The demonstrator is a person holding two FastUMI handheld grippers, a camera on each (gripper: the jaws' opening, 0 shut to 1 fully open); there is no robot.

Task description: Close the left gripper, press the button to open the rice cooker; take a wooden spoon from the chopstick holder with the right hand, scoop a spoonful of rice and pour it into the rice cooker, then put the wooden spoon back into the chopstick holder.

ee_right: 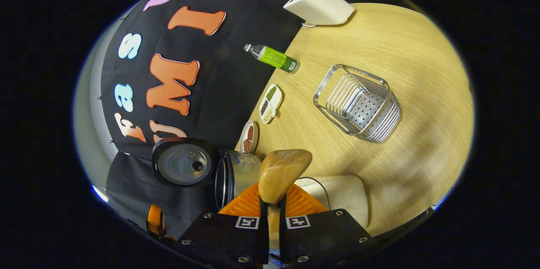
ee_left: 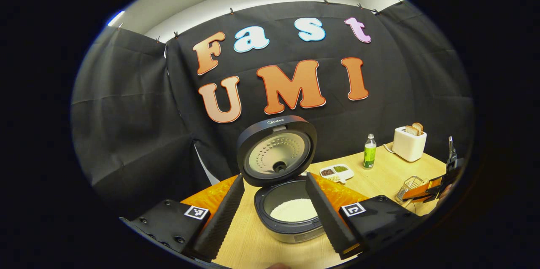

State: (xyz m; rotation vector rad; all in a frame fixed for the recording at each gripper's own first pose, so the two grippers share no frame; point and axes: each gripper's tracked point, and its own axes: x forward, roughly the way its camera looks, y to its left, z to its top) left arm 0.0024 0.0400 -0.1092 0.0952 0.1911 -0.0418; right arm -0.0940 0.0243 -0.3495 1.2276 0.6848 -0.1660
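Observation:
The rice cooker (ee_left: 291, 222) stands open, its lid (ee_left: 276, 151) tipped up and white rice (ee_left: 294, 210) in the pot. My left gripper (ee_left: 274, 178) is open, one finger on each side of the pot and touching nothing. My right gripper (ee_right: 272, 203) is shut on the handle of the wooden spoon (ee_right: 282, 170), whose bowl points over the table between the cooker (ee_right: 236, 174) and the wire chopstick holder (ee_right: 358, 106). No rice shows on the spoon's visible face. The right gripper (ee_left: 438, 184) also appears far right, beside the holder (ee_left: 410, 185).
A cream-white container (ee_right: 341, 195) lies just beyond the spoon. Along the back of the wooden table (ee_right: 400, 41) stand a toaster (ee_right: 318, 5) with bread, a green bottle (ee_right: 274, 56), a divided dish (ee_right: 270, 102) and a small plate (ee_right: 249, 136).

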